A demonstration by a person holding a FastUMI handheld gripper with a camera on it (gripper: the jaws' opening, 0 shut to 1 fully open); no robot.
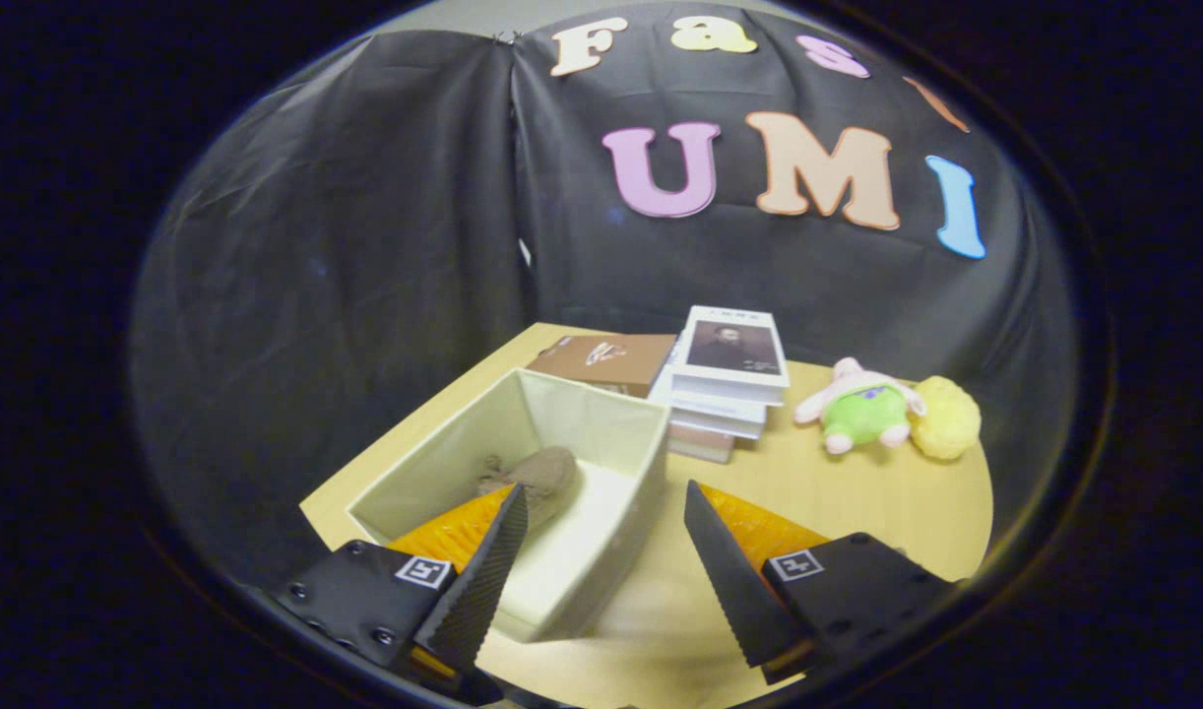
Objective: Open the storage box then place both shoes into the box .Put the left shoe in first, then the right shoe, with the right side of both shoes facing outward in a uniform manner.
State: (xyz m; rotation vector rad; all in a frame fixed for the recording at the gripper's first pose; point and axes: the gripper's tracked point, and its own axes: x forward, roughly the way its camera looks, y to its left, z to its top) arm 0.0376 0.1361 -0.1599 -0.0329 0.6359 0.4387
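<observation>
A pale storage box (616,512) stands open on the wooden table, its near right wall running between my fingers. Inside it, just beyond my left fingertip, lies a brown-grey shoe (542,473); which way it faces I cannot tell. My gripper (601,502) hovers above the box's near corner, open wide, with nothing held. The left finger (478,581) hangs over the box's inside and the right finger (734,581) over the bare table beside it.
Beyond the box sit a brown flat package (606,359) and a stack of books (725,384). Farther right lie a green-and-pink plush toy (862,409) and a yellow fluffy ball (946,418). The table (857,502) ends close behind them at the black cloth wall.
</observation>
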